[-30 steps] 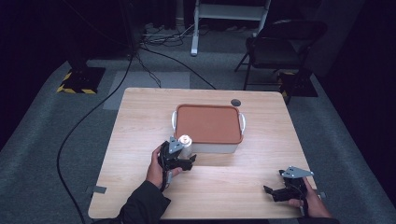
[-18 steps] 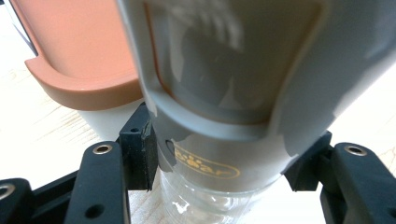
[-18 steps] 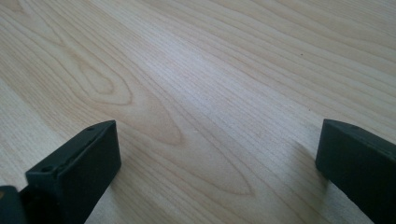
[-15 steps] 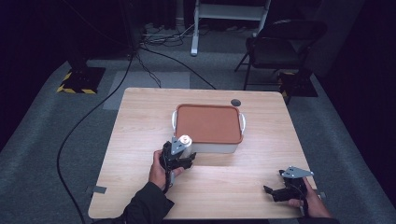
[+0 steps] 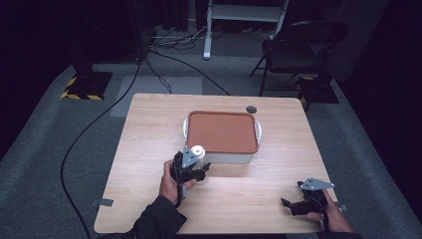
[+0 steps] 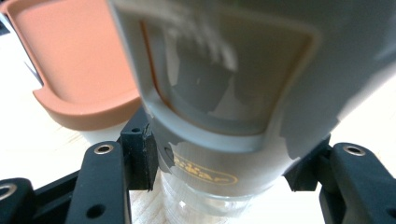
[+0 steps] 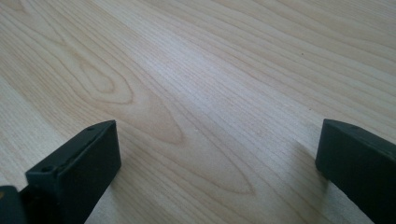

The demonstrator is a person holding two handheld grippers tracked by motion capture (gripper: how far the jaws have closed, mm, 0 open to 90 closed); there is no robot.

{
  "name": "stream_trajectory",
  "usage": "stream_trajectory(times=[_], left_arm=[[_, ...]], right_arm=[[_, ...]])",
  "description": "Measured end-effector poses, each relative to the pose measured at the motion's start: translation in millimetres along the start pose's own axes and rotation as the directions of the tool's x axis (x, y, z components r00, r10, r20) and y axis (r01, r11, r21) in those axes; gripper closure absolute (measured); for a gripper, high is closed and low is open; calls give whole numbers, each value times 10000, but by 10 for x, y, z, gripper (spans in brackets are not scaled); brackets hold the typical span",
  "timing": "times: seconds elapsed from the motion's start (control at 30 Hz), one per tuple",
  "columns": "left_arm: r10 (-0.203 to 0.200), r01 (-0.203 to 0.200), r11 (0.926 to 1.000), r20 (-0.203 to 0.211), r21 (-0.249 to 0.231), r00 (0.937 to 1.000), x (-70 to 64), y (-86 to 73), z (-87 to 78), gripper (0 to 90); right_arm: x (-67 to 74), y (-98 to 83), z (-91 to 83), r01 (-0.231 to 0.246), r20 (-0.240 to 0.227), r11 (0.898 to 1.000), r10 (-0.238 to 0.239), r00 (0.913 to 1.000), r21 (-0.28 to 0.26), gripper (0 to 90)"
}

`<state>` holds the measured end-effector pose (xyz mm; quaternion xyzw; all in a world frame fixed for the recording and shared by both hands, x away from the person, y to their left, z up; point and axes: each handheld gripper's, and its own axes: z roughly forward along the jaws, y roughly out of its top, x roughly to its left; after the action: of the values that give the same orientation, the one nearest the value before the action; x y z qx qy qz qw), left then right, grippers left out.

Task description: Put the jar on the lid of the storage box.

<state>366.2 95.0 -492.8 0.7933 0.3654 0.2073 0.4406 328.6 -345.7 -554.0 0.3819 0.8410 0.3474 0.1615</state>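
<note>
A white bottle [image 6: 219, 93] with a grey label panel, gold lettering and a clear base stands upright on the wooden table [image 5: 149, 129], just in front of the box's near left corner. Its white cap [image 5: 198, 150] faces up. My left gripper [image 5: 195, 167] is shut on the bottle, with its black pads [image 6: 140, 158] pressed on both sides low down on the body. The white box with a terracotta lid [image 5: 221, 130] sits at the table's middle; its lid corner [image 6: 70, 60] lies just behind the bottle. My right gripper [image 5: 291, 205] rests open near the front right edge, over bare wood [image 7: 187, 93].
A small dark round disc [image 5: 251, 109] lies on the table behind the box. A black folding chair [image 5: 298, 50] and a white stand [image 5: 244, 20] are on the floor beyond the table. Cables [image 5: 89, 134] trail across the grey carpet at the left.
The left gripper has edged slightly toward the box and its jaws have drawn in onto the bottle. The right gripper has kept still.
</note>
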Motion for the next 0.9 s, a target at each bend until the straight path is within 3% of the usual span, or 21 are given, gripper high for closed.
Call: stream_trajectory(times=[0.27, 0.37, 0.5, 0.7, 0.9], left_arm=[[-130, 131, 9999, 125, -86, 9998, -64, 113, -95, 403], [-57, 57, 10000, 67, -53, 10000, -91, 162, -119, 403], [-95, 100, 9998, 278, -170, 9996, -118, 230, -157, 403], [141, -142, 9999, 180, 79, 9997, -219, 355, -195, 403], [48, -44, 9999, 342, -112, 9994, -271, 498, -243, 403]], right_arm=[[0, 0, 0, 0, 0, 10000, 0, 10000, -1, 0], [0, 0, 0, -4, 1, 10000, 4, 10000, 2, 0], [0, 0, 0, -4, 1, 10000, 4, 10000, 2, 0], [1, -1, -1, -4, 0, 10000, 4, 10000, 2, 0], [1, -2, -1, 2, -6, 10000, -2, 10000, 0, 0]])
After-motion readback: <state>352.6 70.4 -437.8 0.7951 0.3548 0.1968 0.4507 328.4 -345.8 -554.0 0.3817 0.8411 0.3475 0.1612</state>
